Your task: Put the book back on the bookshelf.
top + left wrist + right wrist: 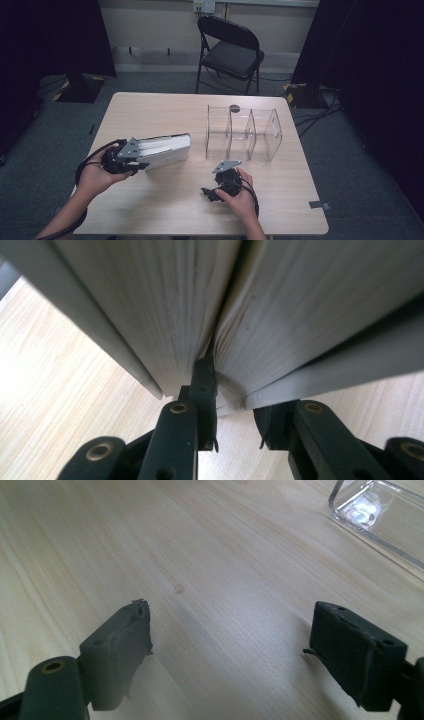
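Already left claw [142, 161] clenched on book [167, 149]: one jaw between pages. Heavy, floppy; grip near spine. Right claw [211, 192] released, below clear organizer [244, 134].

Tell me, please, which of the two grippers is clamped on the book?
The left gripper: its jaws pinch part of the white book at its page edge, while the right gripper hangs open over bare table.

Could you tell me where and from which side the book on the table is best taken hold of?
Probably the way the left gripper has it: from the book's left end, one of the fingers slid between the pages, the other under the cover. It lies flat with its page edges facing that hand, so a bundle of pages plus cover is thin enough to pinch. The right gripper is open over bare table.
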A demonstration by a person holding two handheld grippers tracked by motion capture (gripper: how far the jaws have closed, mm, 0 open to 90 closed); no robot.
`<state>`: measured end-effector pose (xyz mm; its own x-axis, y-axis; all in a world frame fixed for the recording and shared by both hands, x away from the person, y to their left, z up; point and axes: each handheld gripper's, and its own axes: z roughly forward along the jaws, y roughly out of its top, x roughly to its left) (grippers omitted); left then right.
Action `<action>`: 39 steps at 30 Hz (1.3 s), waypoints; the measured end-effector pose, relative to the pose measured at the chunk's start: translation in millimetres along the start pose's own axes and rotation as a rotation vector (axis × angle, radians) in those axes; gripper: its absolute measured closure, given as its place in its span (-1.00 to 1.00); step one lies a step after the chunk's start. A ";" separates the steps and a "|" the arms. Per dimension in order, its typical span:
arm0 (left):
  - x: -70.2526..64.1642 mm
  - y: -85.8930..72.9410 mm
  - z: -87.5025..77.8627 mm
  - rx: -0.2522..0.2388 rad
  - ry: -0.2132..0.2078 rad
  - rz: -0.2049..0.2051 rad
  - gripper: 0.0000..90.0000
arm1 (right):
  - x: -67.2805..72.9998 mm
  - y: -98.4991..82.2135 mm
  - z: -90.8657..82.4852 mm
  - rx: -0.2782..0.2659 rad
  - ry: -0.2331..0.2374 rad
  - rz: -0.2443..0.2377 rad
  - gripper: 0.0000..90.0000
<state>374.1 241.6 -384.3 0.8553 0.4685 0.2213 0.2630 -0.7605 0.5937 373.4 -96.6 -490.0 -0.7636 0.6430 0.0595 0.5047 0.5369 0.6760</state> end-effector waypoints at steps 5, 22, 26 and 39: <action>-0.2 0.3 -3.2 0.003 -0.011 -0.010 0.64 | -2.0 -3.7 1.1 -0.016 -0.012 -0.002 -0.66; -3.2 -3.9 -12.1 -0.001 -0.064 -0.017 0.66 | 0.5 -10.3 5.7 -0.075 -0.067 -0.018 -0.71; -6.1 -4.4 -13.7 0.000 -0.067 -0.013 0.66 | 0.5 -10.3 5.7 -0.076 -0.067 -0.019 -0.71; -5.4 -8.3 -19.8 0.013 -0.112 -0.023 0.66 | 0.4 -10.3 5.7 -0.076 -0.067 -0.018 -0.71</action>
<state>358.4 254.3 -375.0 0.8933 0.4333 0.1198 0.2879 -0.7561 0.5877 370.2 -98.7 -501.2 -0.7423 0.6701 -0.0010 0.4570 0.5073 0.7306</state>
